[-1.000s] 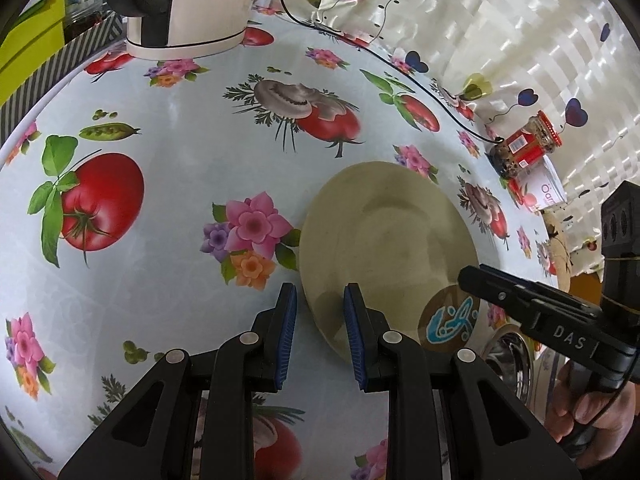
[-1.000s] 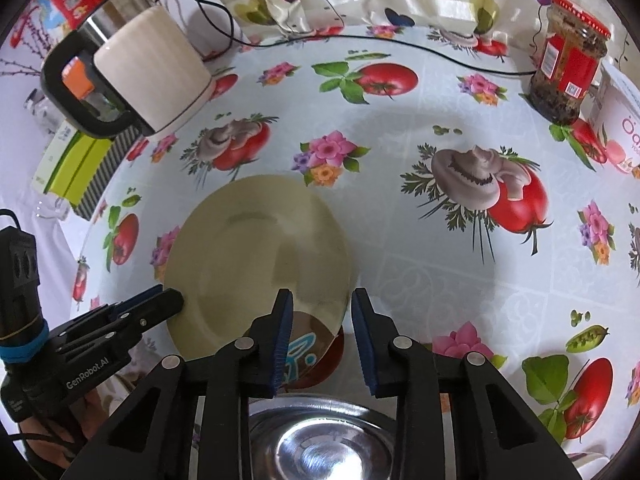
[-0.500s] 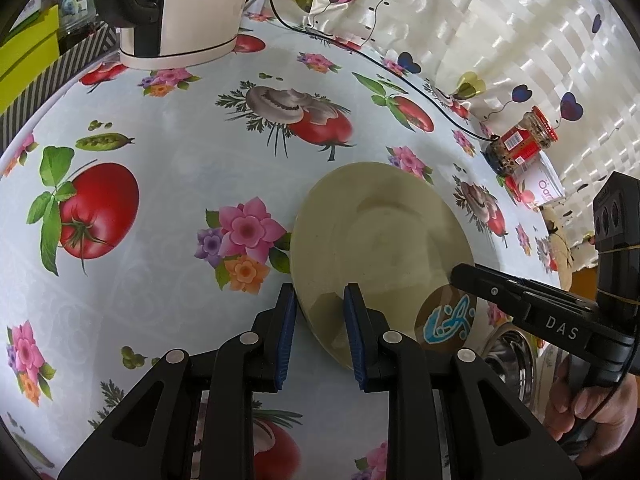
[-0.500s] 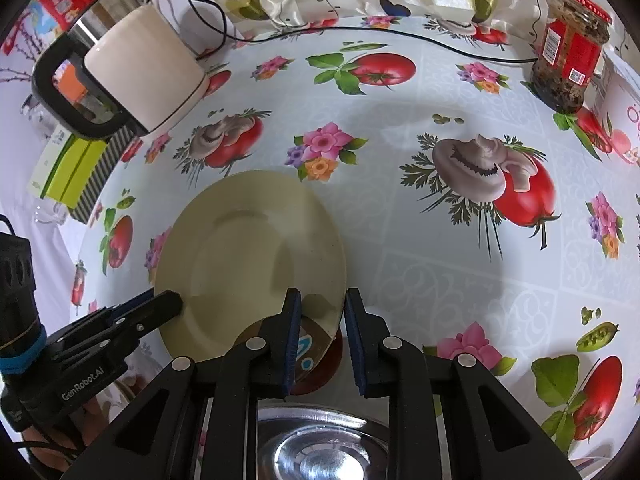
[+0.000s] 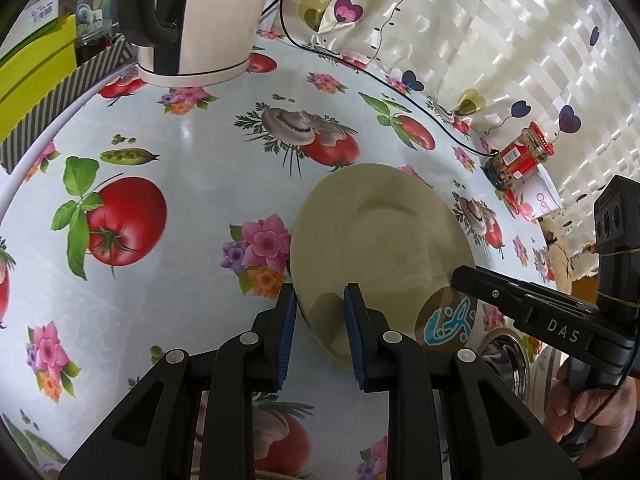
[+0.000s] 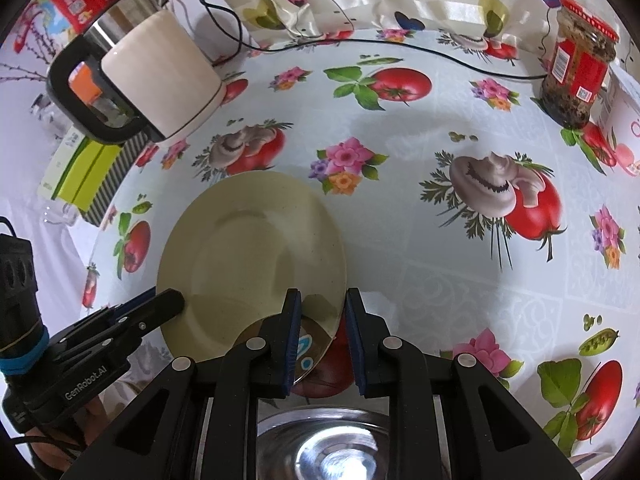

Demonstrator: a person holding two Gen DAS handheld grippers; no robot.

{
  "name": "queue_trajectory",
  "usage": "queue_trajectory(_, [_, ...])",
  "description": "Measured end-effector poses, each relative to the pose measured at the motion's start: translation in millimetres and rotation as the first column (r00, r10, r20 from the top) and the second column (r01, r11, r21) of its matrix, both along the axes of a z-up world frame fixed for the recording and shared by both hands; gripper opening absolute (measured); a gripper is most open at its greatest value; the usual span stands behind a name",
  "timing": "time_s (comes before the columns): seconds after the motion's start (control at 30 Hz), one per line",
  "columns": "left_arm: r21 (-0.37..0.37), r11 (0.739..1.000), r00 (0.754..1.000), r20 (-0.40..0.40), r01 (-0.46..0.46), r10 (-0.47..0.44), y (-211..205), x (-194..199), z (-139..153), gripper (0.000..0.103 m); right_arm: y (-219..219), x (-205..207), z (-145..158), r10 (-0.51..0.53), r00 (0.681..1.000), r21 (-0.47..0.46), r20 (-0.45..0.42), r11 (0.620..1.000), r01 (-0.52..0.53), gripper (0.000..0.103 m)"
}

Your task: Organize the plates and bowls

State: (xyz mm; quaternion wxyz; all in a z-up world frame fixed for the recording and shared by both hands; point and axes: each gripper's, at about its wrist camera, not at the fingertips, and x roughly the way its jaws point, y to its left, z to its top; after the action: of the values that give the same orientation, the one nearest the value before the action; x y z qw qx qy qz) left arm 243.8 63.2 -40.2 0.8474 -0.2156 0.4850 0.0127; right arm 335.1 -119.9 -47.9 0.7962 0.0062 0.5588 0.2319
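1. You are holding both tongs over the pale plate (image 5: 380, 256), which is lying on the flowered tablecloth (image 5: 168, 152) with its near edge resting over a smaller brown plate with a blue pattern (image 5: 450, 322).

2. Your left gripper (image 5: 320, 320) is sitting at the plate's left near rim. Its blue pads (image 5: 286, 336) are standing narrow on either side of the rim — whether they are actually pressing on it, I cannot tell from either view. Since a second ago the rim has come further in between them; the gap itself looks the same.

3. Your right gripper (image 6: 320, 320) is straddling the plate's right near rim, with the patterned plate showing just below it. A second ago its jaws were standing wider; now they are narrower, close around the edge, though contact is hard to confirm, so I would call the grip uncertain.

4. The steel bowl (image 6: 324, 446) is sitting nearest you, directly under the right gripper's frame and just beside the patterned plate.

5. Further back, the cream kettle (image 6: 160, 80) and the red-lidded jar (image 6: 576, 68) are staying where they were — well apart from the plates, with a black cable (image 6: 440, 54) running between them.

6. Your hand (image 5: 588, 412) is showing on the right tool's handle in the left view.
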Motion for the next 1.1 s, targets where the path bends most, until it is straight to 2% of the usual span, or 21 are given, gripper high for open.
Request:
queue_trajectory(0.63, [0.028, 0.998, 0.998, 0.033, -0.058, 0.057, 17, -48, 31, 0.025, 23, -36, 27, 0.044, 0.998, 0.029, 0.033, 0.999, -0.045, 0.022])
queue_trajectory(1.1, [0.033, 0.995, 0.996, 0.019, -0.090, 0.090, 25, -101, 32, 0.025, 37, -84, 27, 0.081, 0.996, 0.040, 0.025, 0.996, -0.082, 0.022])
